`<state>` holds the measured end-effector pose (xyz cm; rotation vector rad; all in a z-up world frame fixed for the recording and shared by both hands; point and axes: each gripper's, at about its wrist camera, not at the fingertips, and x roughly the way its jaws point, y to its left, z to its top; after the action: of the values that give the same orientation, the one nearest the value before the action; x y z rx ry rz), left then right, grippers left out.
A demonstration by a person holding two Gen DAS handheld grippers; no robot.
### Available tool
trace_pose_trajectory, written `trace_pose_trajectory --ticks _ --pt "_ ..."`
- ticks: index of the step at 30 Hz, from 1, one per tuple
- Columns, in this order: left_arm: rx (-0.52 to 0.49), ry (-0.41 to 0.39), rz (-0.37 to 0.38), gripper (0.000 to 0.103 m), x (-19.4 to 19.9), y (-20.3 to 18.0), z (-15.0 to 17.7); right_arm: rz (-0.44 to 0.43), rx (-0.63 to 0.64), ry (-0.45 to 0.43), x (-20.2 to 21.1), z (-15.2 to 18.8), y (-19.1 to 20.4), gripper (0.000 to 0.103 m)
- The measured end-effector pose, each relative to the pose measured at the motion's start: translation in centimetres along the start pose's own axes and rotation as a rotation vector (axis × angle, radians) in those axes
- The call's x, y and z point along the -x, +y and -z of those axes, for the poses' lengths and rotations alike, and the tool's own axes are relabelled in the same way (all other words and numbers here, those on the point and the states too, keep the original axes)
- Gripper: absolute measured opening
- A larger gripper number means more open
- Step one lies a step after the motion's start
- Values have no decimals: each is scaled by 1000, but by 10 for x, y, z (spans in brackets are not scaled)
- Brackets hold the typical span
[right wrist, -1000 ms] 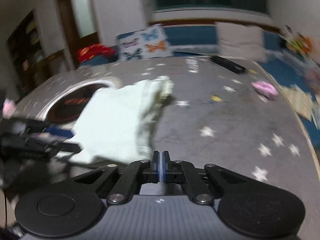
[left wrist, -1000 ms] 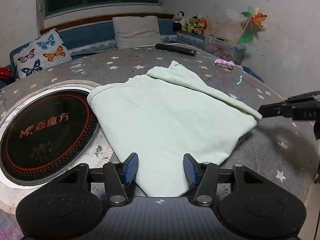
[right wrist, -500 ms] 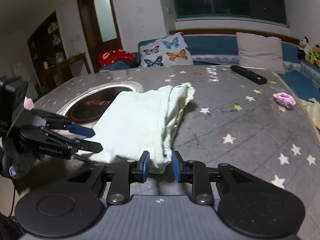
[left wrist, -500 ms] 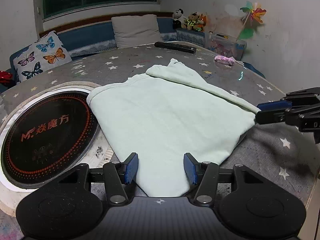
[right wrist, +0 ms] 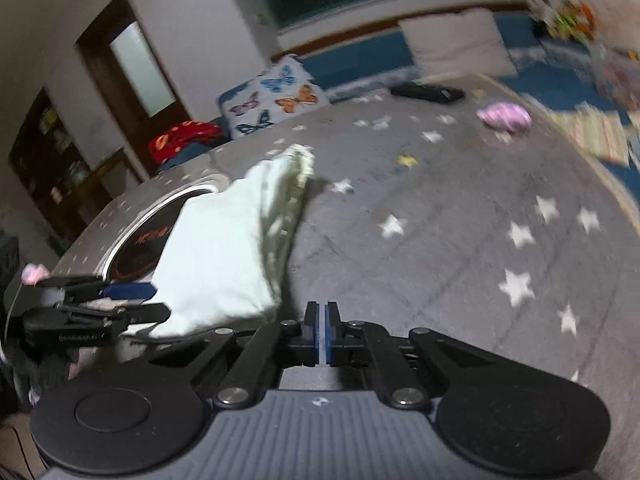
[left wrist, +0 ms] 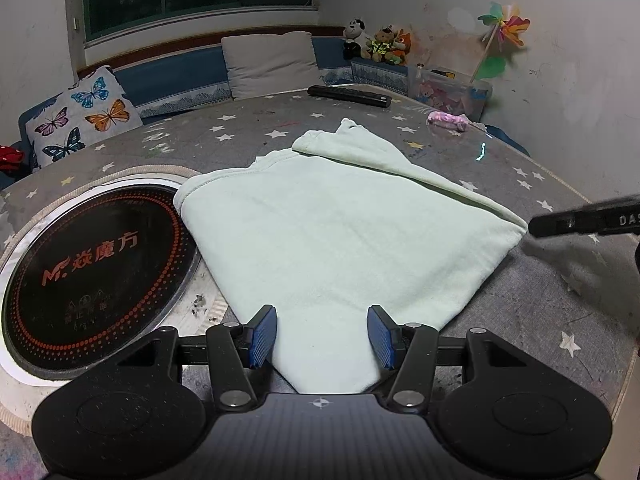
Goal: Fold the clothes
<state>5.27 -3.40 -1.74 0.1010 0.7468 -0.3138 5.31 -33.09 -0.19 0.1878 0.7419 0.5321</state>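
Observation:
A pale green folded cloth (left wrist: 340,232) lies flat on the grey star-patterned table (left wrist: 540,320), one corner pointing at me. My left gripper (left wrist: 322,336) is open, its blue pads (left wrist: 262,336) standing on either side of that near corner without pressing it. In the right wrist view the same cloth (right wrist: 224,256) lies to the left of my right gripper (right wrist: 322,332). Its jaws are closing and stand almost together, with nothing between them. In the left wrist view the right gripper (left wrist: 536,227) sits at the cloth's right corner. The left gripper (right wrist: 160,300) shows at the cloth's near-left edge.
A round black induction hob (left wrist: 92,268) is set into the table left of the cloth. A black remote (left wrist: 348,96) and a small pink thing (left wrist: 446,120) lie at the far side. A butterfly pillow (left wrist: 80,120) and a box of toys (left wrist: 448,92) line the bench behind.
Half a second ago the right gripper stood open at the cloth's corner; now its jaws have come together to the right of that corner, empty. The left gripper has kept still.

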Motion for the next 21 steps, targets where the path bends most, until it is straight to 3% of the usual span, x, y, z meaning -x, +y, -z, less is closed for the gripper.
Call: trace_pose_trajectory --ticks 3,4,12,16,21 --pt "3 -2 -1 54 0 0 1 -19 73 -34 -1 -9 17 23" --pt "3 -2 -2 54 0 0 1 -26 88 -38 -3 -11 21 35" --pt "6 -7 1 54 0 1 2 26 239 35 -55 -31 50 36" --pt "8 -10 6 54 1 1 2 159 225 -7 -64 -46 40 39" --pt "10 -11 9 55 0 0 2 161 165 -61 -62 -64 38 42"
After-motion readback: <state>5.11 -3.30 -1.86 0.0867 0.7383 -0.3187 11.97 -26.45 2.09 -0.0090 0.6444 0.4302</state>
